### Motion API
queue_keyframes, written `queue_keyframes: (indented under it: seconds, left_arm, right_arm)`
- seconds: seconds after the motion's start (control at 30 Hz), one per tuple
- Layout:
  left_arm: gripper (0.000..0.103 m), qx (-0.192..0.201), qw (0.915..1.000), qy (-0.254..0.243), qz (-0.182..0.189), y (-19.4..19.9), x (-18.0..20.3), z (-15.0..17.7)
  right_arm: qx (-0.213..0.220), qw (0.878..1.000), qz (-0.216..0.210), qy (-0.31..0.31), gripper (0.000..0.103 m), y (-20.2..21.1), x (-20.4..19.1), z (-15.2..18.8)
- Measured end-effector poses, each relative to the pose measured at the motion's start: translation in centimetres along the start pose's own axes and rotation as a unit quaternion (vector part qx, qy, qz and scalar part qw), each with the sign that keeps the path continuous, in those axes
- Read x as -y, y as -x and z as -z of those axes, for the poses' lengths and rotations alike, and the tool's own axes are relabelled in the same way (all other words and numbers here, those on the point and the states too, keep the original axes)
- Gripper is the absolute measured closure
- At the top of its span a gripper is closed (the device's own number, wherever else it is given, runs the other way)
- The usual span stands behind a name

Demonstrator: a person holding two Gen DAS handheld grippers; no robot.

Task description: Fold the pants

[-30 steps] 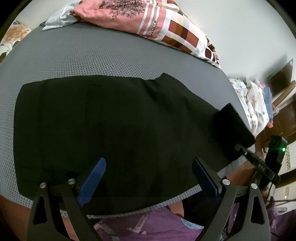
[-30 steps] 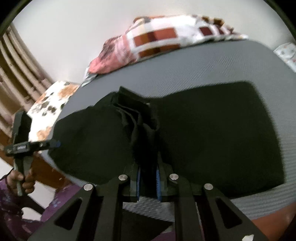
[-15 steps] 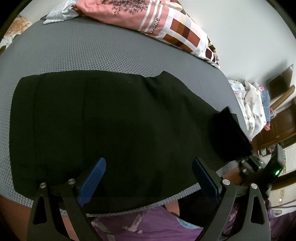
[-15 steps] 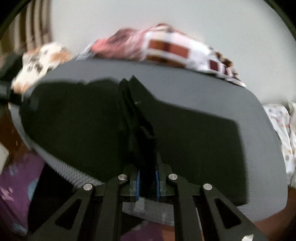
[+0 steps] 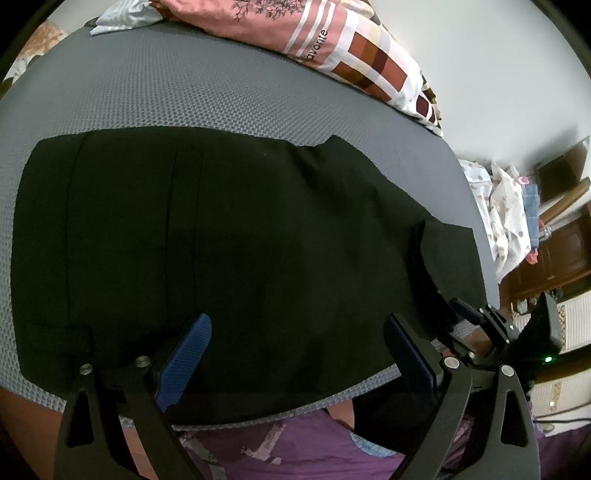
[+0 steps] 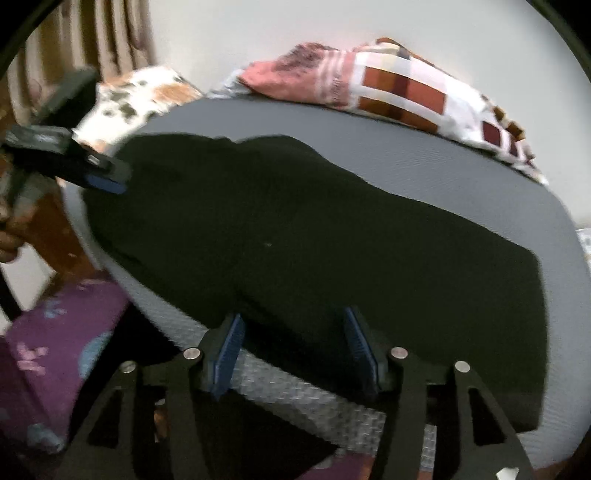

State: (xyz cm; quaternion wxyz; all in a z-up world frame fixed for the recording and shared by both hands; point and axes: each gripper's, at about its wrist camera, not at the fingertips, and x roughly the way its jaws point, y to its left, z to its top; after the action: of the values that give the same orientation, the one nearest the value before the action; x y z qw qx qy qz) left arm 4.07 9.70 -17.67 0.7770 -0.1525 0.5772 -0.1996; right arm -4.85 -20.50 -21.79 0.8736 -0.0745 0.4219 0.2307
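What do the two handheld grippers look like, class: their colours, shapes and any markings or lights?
The left gripper and right gripper are both black, with triangular cut-out frames, silver bolts and ribbed blue pads. The right gripper's body shows a small green light.

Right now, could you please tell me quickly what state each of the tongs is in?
Left tongs: open, holding nothing, above the black pants.
Right tongs: open; jaws have just been opening, pants edge between them but not pinched.

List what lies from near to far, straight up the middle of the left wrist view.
Purple clothing → left gripper → black pants → grey mattress → pink patterned pillow → white wall.
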Motion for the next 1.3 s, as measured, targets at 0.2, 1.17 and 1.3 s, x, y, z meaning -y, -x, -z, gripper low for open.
queue_keyframes:
  seconds: [0.2,1.17,1.3]
  left_arm:
    - [0.009,-0.001,1.0000,-0.001,0.001,0.0,0.0,0.1]
    - [0.009,-0.015,0.9994,-0.029,0.010,-1.4,1.2,0.2]
    - [0.009,-0.022,0.9989,-0.040,0.008,-1.8,1.6,0.3]
  right_arm:
    - [0.053,0.985,-0.133,-0.100,0.050,3.6,4.0,-0.5]
    - [0.033,0.990,-0.111,-0.081,0.081,-0.6,6.6,-8.2]
    - [-0.011,0.994,-0.102,-0.050,0.081,-4.4,6.9,-10.5]
